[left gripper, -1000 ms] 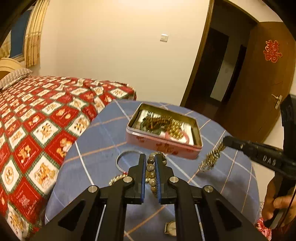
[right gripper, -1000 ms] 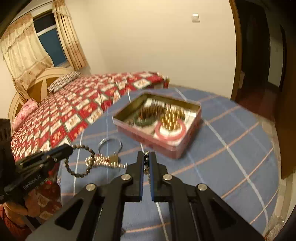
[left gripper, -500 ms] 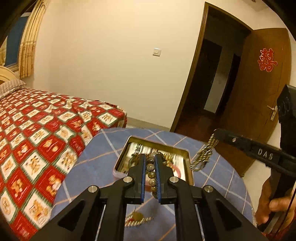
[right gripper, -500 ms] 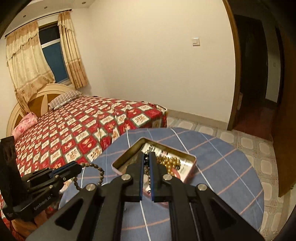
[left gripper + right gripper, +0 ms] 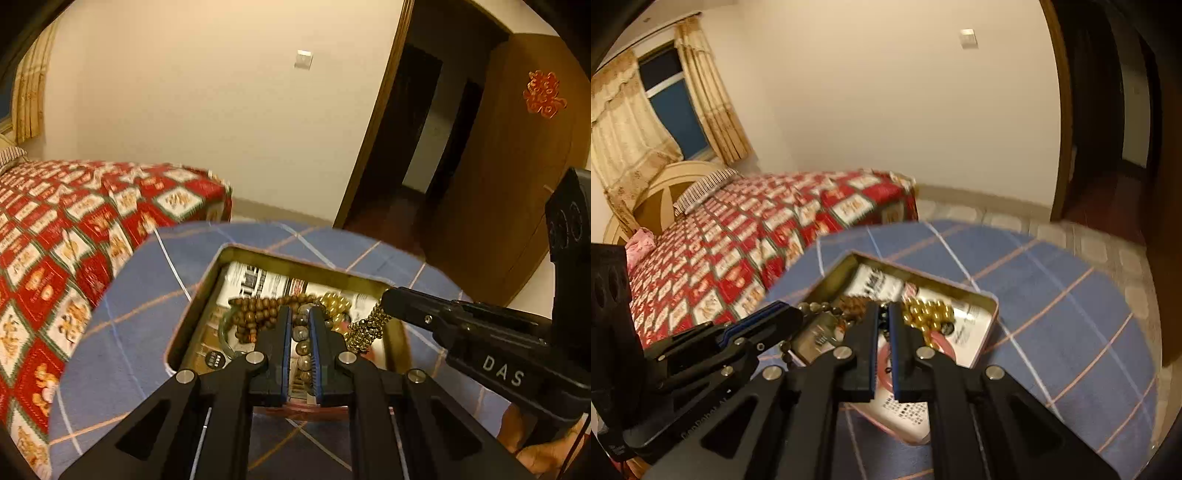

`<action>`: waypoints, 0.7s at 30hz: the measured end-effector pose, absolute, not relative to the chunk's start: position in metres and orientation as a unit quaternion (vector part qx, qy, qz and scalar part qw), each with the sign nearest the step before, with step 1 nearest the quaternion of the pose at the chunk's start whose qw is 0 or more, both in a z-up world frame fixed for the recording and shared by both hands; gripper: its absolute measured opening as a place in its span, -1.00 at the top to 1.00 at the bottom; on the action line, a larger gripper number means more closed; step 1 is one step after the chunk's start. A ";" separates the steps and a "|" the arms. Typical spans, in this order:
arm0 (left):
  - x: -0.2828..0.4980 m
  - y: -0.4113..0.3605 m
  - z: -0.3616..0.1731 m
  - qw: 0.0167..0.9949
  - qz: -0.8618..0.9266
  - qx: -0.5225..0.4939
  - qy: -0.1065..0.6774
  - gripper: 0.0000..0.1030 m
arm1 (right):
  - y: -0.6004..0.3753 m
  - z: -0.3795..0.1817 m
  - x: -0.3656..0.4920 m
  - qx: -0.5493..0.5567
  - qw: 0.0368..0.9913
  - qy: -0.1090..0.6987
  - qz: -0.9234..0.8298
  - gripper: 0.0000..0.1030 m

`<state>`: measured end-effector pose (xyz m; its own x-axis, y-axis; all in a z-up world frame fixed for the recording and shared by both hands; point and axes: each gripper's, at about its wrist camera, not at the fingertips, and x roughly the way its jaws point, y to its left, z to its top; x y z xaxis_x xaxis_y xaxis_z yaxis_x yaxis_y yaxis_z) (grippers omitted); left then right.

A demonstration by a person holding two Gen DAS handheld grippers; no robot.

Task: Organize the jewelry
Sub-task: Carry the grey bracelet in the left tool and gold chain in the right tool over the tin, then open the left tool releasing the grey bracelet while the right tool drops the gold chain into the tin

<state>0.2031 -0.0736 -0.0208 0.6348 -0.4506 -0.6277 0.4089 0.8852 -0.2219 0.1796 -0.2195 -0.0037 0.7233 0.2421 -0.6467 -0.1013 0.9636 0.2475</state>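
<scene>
Now, from the left wrist view, your left hand-held gripper (image 5: 298, 325) is pinching a grey-brown bead bracelet (image 5: 302, 341) between its blue pads, poised over the open tin (image 5: 192, 317) on the blue checked tabletop (image 5: 140, 288). Inside the tin lie a brown wooden bead strand (image 5: 258, 312) and gold beads (image 5: 334, 301). Your right hand-held gripper (image 5: 386, 301) reaches in from the right, pinching a gold chain bracelet (image 5: 365, 328) that hangs over the tin's right edge.

From the right wrist view, that gripper (image 5: 882, 317) is pressed nearly together on a dark bit of chain, above the tin (image 5: 990, 314).

You look to be at the drop-off step: next, lower both pieces inside the rim and release them.
</scene>
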 end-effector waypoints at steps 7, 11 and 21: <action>0.224 -0.083 -0.050 0.899 -0.205 -0.005 0.387 0.84 | -0.228 -0.031 0.196 0.101 0.912 0.388 0.084 0.82; 0.235 -0.085 -0.065 0.894 -0.177 0.006 0.412 0.78 | -0.234 -0.040 0.201 0.110 0.908 0.398 0.072 0.47; 0.218 -0.081 -0.041 0.911 -0.160 0.020 0.379 -0.15 | -0.235 -0.025 0.193 0.107 0.915 0.385 0.057 -0.18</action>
